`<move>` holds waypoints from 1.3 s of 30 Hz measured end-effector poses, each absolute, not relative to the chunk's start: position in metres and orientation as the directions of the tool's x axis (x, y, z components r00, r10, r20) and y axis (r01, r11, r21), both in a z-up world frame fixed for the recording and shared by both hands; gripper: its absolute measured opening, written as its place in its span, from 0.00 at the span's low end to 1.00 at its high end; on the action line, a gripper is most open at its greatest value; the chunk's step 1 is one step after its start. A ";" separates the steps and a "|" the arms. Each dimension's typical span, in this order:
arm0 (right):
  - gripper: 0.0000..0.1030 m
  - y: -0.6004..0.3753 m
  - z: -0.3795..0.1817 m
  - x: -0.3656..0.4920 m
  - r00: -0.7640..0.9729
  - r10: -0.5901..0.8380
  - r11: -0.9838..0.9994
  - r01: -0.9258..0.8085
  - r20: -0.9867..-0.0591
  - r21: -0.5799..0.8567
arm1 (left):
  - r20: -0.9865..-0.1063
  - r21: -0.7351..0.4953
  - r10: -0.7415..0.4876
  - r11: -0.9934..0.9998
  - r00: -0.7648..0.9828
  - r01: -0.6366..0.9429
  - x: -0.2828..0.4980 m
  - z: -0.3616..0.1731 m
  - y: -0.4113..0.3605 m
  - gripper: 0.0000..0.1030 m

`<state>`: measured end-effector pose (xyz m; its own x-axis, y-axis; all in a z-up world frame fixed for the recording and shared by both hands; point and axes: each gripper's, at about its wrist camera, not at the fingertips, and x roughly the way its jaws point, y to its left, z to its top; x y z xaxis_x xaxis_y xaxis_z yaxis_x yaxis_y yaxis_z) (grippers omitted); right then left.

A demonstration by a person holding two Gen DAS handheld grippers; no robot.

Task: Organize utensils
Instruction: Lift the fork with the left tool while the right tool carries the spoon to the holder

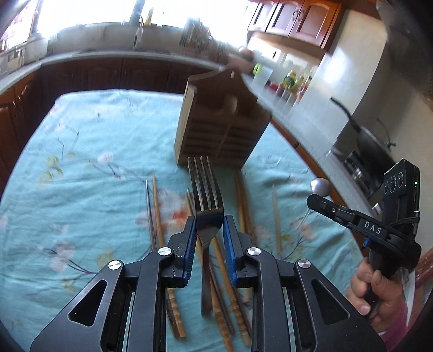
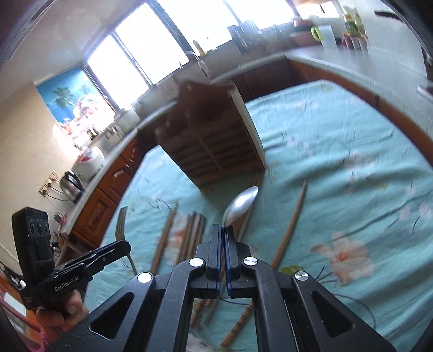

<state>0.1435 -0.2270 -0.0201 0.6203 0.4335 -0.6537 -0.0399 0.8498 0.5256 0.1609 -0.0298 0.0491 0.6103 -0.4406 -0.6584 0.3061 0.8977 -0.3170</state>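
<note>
Sunlit windows (image 2: 130, 67), wooden cabinets (image 1: 295, 16), perhaps a stone-look counter (image 1: 305, 119)

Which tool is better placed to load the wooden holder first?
Probably the left tool: its fork points straight at the wooden holder. The right tool, gripping the spoon, sits off to one side.

Straight ahead of you the wooden utensil holder (image 1: 222, 124) stands upright on the floral tablecloth (image 1: 89, 151), blocking the middle of the table. Between you and it, loose chopsticks (image 1: 158, 214) lie scattered on the cloth, so the near centre strip is cluttered. To your left of the holder the cloth is bare and open. One single chopstick (image 2: 291, 224) lies apart on your right, with open cloth beyond it. Counters (image 1: 303, 119) and cabinets close in around the table's far sides.
</note>
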 end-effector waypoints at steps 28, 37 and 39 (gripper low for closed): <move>0.02 -0.246 0.063 0.192 0.804 0.286 0.924 -0.088 -0.522 0.372 | -0.467 -0.236 -0.396 0.918 0.791 0.320 0.217 0.136 -0.026 0.02; 0.02 -0.239 0.103 0.249 0.866 0.204 0.968 -0.109 -0.456 0.226 | -0.378 -0.148 -0.319 0.947 0.869 0.284 0.278 0.169 -0.047 0.02; 0.02 -0.235 0.100 0.267 0.861 0.202 0.972 -0.117 -0.467 0.204 | -0.382 -0.133 -0.297 0.955 0.875 0.266 0.292 0.165 -0.052 0.02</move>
